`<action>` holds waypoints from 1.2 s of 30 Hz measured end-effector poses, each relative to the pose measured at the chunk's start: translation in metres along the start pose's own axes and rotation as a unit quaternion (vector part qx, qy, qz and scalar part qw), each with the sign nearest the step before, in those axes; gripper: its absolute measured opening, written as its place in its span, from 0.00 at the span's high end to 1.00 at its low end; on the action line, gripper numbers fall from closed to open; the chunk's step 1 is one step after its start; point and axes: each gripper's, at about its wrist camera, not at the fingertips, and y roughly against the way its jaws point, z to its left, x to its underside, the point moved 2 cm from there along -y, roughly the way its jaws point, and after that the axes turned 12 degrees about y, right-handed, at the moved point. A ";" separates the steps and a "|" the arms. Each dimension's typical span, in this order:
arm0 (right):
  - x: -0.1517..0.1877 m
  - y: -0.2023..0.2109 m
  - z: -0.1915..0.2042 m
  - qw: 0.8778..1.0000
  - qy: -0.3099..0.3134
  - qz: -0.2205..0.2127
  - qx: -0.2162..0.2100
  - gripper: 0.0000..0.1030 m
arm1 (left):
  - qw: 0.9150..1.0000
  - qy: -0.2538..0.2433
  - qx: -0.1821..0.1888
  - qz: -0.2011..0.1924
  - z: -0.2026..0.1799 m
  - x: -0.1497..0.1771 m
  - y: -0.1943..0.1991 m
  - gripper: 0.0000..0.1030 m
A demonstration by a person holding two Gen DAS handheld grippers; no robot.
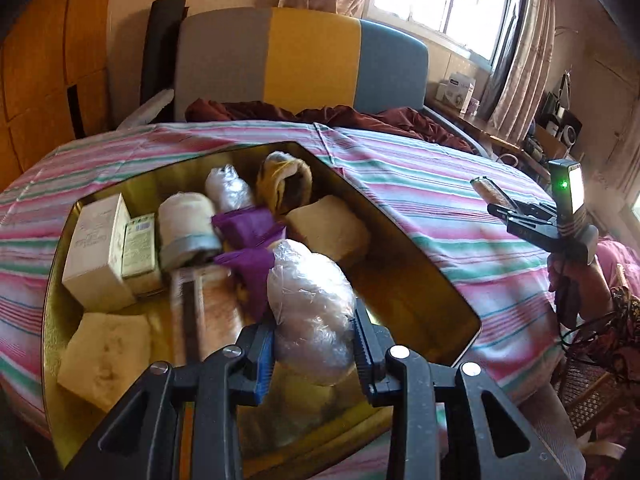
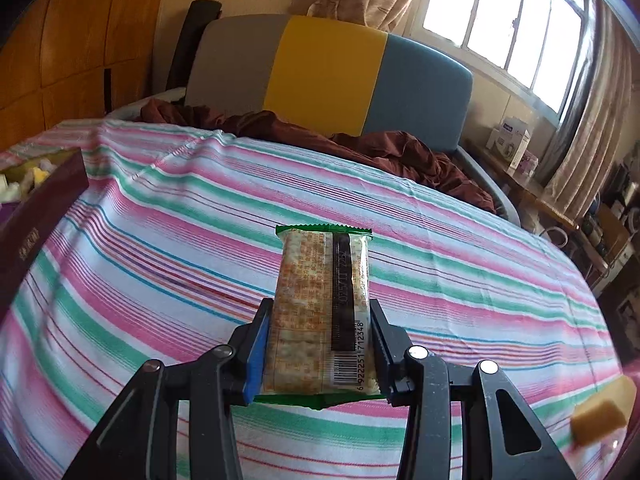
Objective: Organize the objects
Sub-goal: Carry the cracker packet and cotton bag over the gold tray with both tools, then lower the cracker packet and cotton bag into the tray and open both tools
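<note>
Clamped between the left gripper's (image 1: 314, 344) pads, a clear-wrapped bundle (image 1: 310, 312) hangs over the near end of a gold tin (image 1: 420, 280) that rests on the striped bedspread (image 1: 440, 200). Its upper end sticks out past the fingertips toward the tin's middle.

Inside the tin I count two boxes, a white one (image 1: 94, 252) and a smaller green-labelled one (image 1: 138, 246) touching it; one cream roll (image 1: 186, 228) with a grey end; one more clear-wrapped bundle (image 1: 228, 188) at the far end; one yellow-and-brown striped cloth roll (image 1: 284, 184) beside that; two purple packets (image 1: 250, 228); and two tan blocks, one (image 1: 328, 232) by the right wall and one (image 1: 106, 356) in the near left corner. A blurred cracker pack (image 1: 208, 304) lies just left of the held bundle.

The right gripper (image 2: 318, 344) is clenched on one green-edged cracker pack (image 2: 320, 312), gripped at its sides, the far end standing past the fingertips above the bedspread (image 2: 160, 240), well apart from the tin.

Only the left wrist view looks into the tin; it also shows the right gripper (image 1: 516, 208) far off to the right, with its pack (image 1: 490, 192) and the person's hand (image 1: 568, 280). Only the right wrist view shows the tin's dark red outside (image 2: 36, 216) at its left edge and one more tan block (image 2: 600, 412) lying on the bedspread at the lower right.
</note>
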 end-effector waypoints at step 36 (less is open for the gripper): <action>-0.085 0.126 0.175 0.959 0.027 -0.139 -0.246 0.60 | 0.994 -0.063 -0.015 0.093 0.088 0.017 0.025 0.67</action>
